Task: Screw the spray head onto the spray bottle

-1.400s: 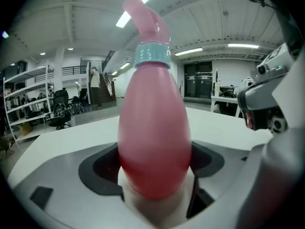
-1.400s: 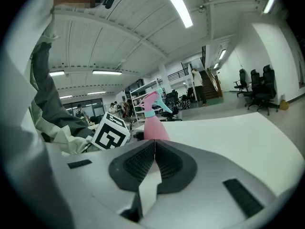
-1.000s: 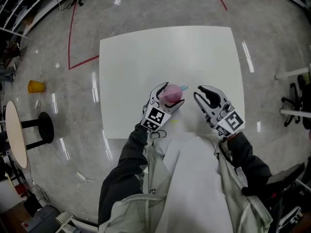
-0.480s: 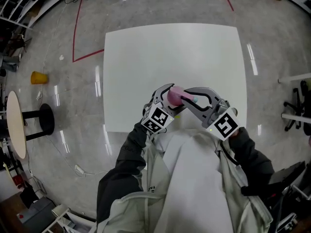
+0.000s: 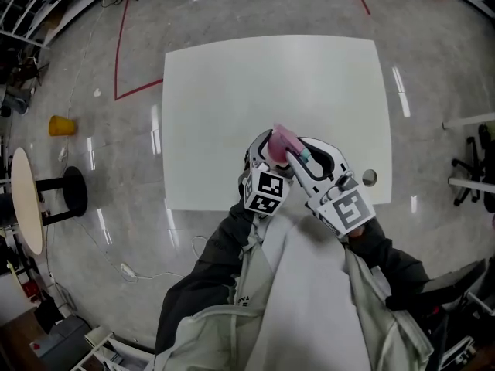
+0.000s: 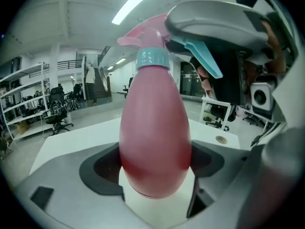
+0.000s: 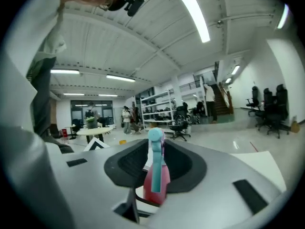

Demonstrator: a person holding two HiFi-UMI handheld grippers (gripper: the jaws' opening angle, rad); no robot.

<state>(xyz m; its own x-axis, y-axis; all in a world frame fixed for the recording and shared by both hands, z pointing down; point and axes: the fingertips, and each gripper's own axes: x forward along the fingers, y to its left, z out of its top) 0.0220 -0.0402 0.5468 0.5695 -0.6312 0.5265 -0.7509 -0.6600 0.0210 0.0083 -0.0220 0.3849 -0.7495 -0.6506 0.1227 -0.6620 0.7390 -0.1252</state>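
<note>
**Spray bottle** (image 6: 155, 137): smooth pink plastic, egg-shaped. The left gripper (image 5: 271, 151) is clamped round its belly. It is held over the white table (image 5: 232, 91), just below centre of the head view. In the left gripper view its long axis runs vertically, neck uppermost.

**Spray head** (image 7: 155, 166): pink, with a teal collar and a teal trigger slanting to the lower right. The right gripper (image 5: 302, 159), its jaws just closing, grips it.

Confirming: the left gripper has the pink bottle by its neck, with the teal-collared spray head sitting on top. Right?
Not by its neck. The left gripper has its fingers shut on the lower body of the pink bottle, as the left gripper view shows. The teal-collared spray head does sit on top.
</note>
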